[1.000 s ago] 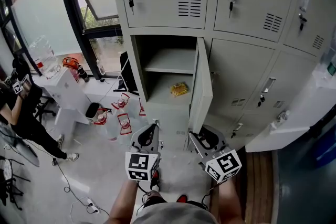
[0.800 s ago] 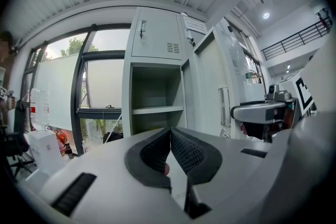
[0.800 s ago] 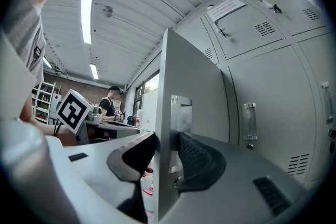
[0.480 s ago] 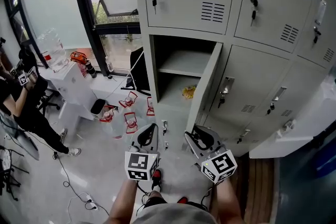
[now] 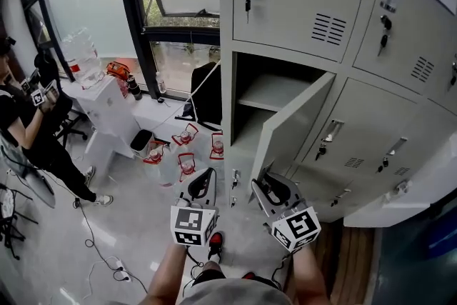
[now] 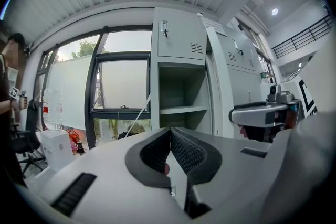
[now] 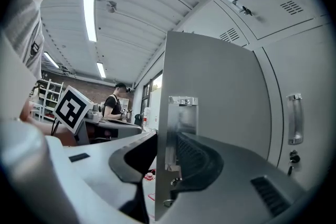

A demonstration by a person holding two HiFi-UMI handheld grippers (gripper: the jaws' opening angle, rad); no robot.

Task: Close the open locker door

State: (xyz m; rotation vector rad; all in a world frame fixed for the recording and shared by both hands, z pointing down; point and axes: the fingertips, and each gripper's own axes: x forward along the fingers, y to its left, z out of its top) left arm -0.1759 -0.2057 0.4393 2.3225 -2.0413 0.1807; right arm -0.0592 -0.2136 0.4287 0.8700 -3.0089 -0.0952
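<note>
Locker door (image 5: 289, 128) stands half open, its thin edge pinched by the right gripper (image 5: 267, 188), whose jaws were just closing. The left gripper (image 5: 203, 183) is pressed together, empty. A weak pinch could slip off.

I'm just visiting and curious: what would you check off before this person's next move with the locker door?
1. Locker door shut: not ok, it stands ajar.
2. Its edge between the pads of the right gripper: ok; its jaws have just been closing.
3. Firm hold on that edge: cannot tell.
4. Left gripper out of the way: ok, shut and empty.
5. Compartment free of anything sticking out: cannot tell, the door hides its lower part.
6. Floor bottles clear of the door: ok, left of the locker.
</note>
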